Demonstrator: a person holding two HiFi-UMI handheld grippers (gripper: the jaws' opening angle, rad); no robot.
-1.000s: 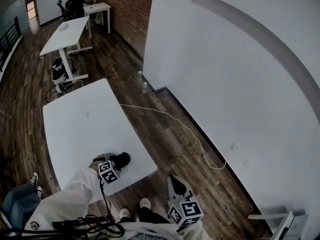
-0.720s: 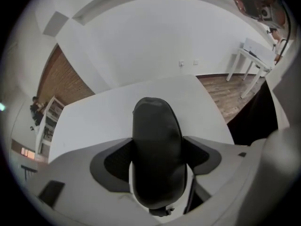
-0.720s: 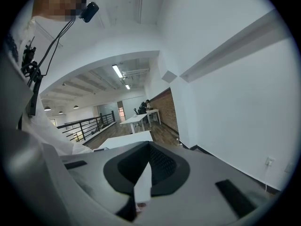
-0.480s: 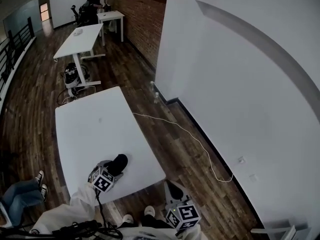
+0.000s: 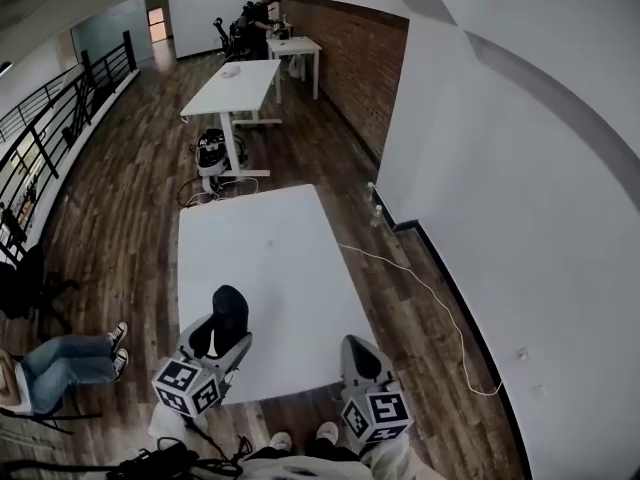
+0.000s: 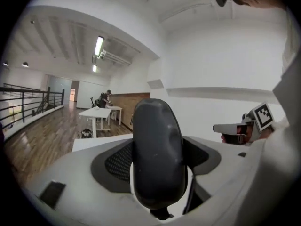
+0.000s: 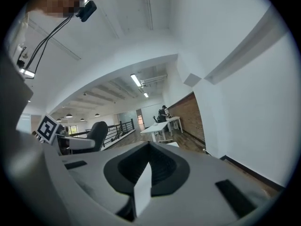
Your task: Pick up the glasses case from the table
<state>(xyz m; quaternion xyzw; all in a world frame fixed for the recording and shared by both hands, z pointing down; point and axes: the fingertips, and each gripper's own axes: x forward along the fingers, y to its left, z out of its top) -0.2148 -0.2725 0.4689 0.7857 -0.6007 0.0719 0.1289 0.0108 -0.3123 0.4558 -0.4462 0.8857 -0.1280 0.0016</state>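
Observation:
The glasses case (image 5: 228,313) is a black rounded shell, and my left gripper (image 5: 222,330) is shut on it above the near left corner of the white table (image 5: 270,258). In the left gripper view the case (image 6: 156,154) stands upright between the jaws and fills the middle. My right gripper (image 5: 358,356) hangs past the table's near edge at the right, shut with nothing in it. In the right gripper view its jaws meet at the middle (image 7: 149,147), and the case (image 7: 98,132) shows at the left.
A white wall (image 5: 520,188) runs along the right, with a pale cable (image 5: 430,293) on the wood floor beside it. Further white tables (image 5: 236,83) stand at the back, with a person (image 5: 262,8) at the farthest. A seated person's legs (image 5: 70,358) are at the left, by a railing (image 5: 50,128).
The case has come up off the table in my left gripper and now stands more upright, drawn toward me. The head view has swung so the table sits more central.

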